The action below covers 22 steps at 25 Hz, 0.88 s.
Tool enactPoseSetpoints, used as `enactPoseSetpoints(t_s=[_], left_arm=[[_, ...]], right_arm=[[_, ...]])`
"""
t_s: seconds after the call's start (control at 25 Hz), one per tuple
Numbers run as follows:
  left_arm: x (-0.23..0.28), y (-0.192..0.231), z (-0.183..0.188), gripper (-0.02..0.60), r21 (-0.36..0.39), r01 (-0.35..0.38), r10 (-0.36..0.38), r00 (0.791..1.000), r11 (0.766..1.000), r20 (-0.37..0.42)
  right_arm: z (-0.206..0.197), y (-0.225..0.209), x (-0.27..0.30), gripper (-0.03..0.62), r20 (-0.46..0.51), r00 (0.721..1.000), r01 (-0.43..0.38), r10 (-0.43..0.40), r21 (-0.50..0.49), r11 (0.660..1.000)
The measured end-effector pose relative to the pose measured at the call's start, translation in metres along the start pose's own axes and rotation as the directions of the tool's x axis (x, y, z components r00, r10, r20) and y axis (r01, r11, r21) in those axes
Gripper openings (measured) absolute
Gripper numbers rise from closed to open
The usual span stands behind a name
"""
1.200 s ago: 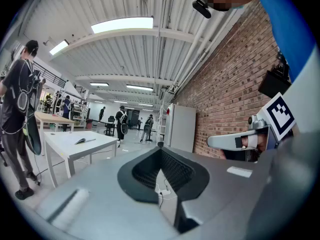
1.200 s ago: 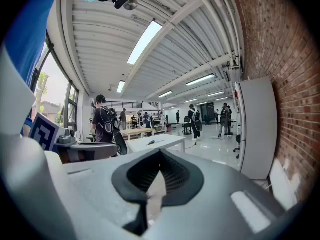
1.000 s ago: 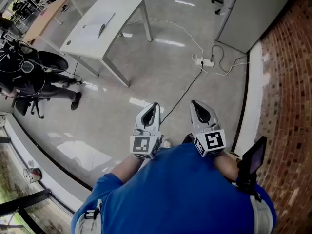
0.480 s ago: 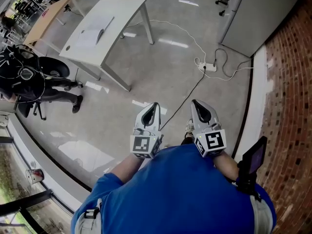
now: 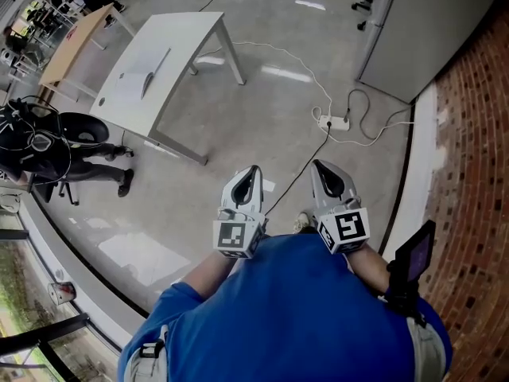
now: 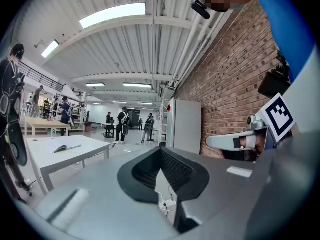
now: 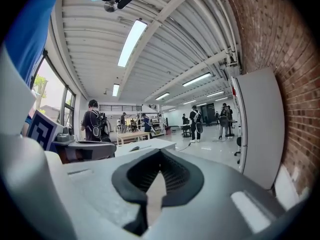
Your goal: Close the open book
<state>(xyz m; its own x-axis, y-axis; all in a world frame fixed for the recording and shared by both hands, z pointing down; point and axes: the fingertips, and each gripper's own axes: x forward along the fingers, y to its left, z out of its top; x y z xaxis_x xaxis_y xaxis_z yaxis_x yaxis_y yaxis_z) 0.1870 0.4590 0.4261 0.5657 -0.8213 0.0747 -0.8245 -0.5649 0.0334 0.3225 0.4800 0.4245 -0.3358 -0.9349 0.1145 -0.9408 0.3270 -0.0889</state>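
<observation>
Now the white table [image 5: 187, 34] sits nearer than a sec ago, so approach is underway; open book [image 5: 155, 72] lies on it, untouched. L gripper [image 5: 253, 172] & R gripper [image 5: 320, 169], well short of table, both clenched, empty

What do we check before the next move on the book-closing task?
1. Book located, lying open on the white table: ok.
2. Book within reach of the grippers: not ok; the table stands well off across the floor.
3. Left gripper empty, jaws together: ok.
4. Right gripper empty, jaws together: ok.
5. Walking path free: not ok; a black cable runs across the floor just ahead of the person.
6. Nothing lying on the pages: cannot tell; the book is too small in every view.
</observation>
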Motion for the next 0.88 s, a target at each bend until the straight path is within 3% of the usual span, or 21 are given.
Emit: enactPoseSetpoints(t_s=[0.44,0.88], left_arm=[[0.059,-0.012,-0.005,0.006,0.021,-0.030,0.030,0.999,0.999,-0.033],[0.117,0.038,-0.007,0.006,0.011,-0.069,0.069,0.997,0.998,-0.027]], right_arm=[[-0.004,-0.057,0.030,0.003,-0.013,0.999,-0.031,0.031,0.034,0.999],[-0.003,-0.078,0.105,0.003,-0.024,0.998,-0.062,0.062,0.024,0.998]])
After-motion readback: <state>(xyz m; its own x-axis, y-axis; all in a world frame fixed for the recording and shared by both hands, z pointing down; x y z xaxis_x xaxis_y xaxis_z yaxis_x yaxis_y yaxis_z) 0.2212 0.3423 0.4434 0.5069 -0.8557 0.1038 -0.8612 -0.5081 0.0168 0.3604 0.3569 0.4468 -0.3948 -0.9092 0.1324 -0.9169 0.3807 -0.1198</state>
